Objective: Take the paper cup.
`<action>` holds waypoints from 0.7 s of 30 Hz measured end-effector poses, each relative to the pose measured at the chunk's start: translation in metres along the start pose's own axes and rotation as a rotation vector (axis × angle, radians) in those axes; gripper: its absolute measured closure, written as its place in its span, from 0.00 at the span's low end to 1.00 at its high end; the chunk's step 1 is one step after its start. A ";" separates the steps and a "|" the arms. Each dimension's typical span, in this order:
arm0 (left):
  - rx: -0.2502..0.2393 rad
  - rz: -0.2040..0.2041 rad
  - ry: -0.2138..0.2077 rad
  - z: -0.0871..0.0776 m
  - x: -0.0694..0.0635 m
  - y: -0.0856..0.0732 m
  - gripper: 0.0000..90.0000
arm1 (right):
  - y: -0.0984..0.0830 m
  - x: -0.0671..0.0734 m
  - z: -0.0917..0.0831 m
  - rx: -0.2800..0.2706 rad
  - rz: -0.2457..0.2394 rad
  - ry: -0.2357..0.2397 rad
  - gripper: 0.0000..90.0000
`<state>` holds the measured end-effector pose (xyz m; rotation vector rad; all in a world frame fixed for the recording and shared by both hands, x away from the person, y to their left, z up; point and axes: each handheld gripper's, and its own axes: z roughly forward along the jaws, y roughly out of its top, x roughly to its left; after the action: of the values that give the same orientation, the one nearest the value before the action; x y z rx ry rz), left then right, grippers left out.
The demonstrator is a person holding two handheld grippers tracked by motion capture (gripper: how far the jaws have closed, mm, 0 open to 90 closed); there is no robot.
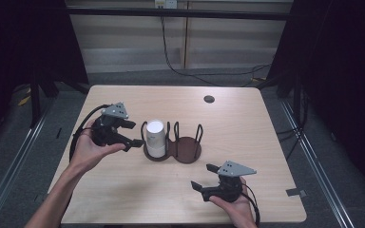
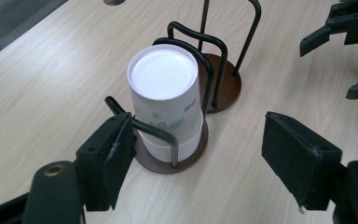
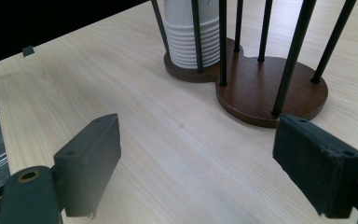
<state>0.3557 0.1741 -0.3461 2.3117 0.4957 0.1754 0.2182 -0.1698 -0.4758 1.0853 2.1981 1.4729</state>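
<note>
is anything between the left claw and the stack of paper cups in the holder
Yes: the holder's black wire loop stands in front of the cup stack, just beyond the open left claw, close to its left pad. Otherwise the way is clear.

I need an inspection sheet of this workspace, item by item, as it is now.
Surface: wooden table, with a dark round spot near the far edge.
Job's things: upside-down paper cup stack in the left ring of the two-ring holder; right ring empty.
Clutter: nothing seen.
Grippers: left hand-held gripper open beside the cups; right hand-held gripper open, holding nothing.
Cables: black cable on the floor beyond the table.
Surroundings: dark curtains.
</note>
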 end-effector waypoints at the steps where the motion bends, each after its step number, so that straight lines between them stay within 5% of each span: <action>1: 0.018 0.017 -0.003 0.001 0.001 0.002 0.27 | 0.000 0.000 0.000 0.000 -0.002 0.001 0.16; 16: 0.118 0.048 0.007 0.019 0.003 0.032 0.36 | 0.000 0.001 -0.001 0.001 -0.006 0.004 0.16; 21: 0.185 0.064 -0.003 0.025 0.010 0.042 0.37 | 0.000 0.002 -0.001 0.004 -0.009 0.010 0.16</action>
<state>0.3838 0.1346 -0.3344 2.5098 0.4532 0.1627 0.2163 -0.1688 -0.4751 1.0708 2.2107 1.4737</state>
